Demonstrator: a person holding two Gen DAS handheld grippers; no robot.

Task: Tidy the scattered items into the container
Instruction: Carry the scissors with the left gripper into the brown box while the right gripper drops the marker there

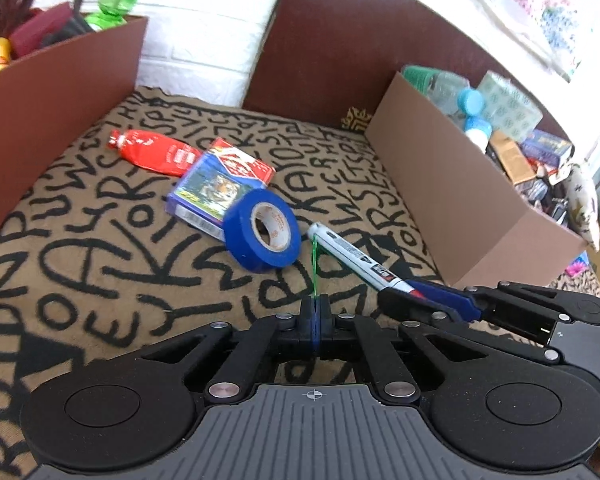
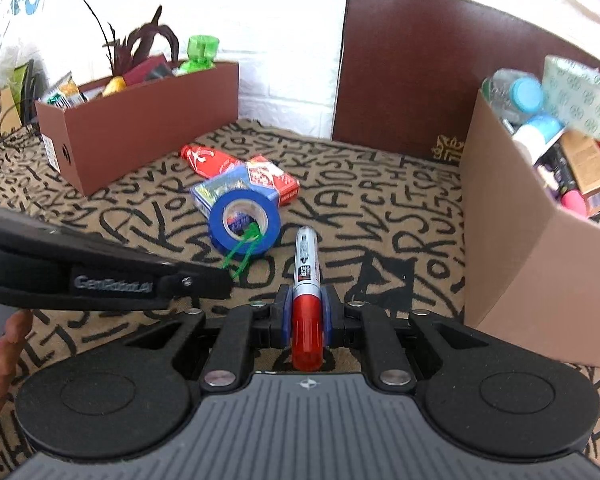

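My left gripper (image 1: 315, 303) is shut on a thin green zip tie (image 1: 314, 264) that sticks up toward a blue tape roll (image 1: 263, 236). My right gripper (image 2: 307, 304) is shut on a silver marker (image 2: 306, 264) with a red cap; it also shows in the left wrist view (image 1: 352, 258). On the lettered cloth lie a red tube (image 1: 152, 152), a tiger-print card box (image 1: 208, 192) and a red card box (image 1: 248, 166). In the right wrist view the zip tie (image 2: 242, 246) reaches to the tape roll (image 2: 244, 222).
A dark brown cardboard box (image 1: 60, 92) with a green bottle (image 1: 116, 4) stands at the left. A tan cardboard box (image 1: 460, 184) holding several items stands at the right. A dark chair back (image 1: 340, 48) stands behind the cloth.
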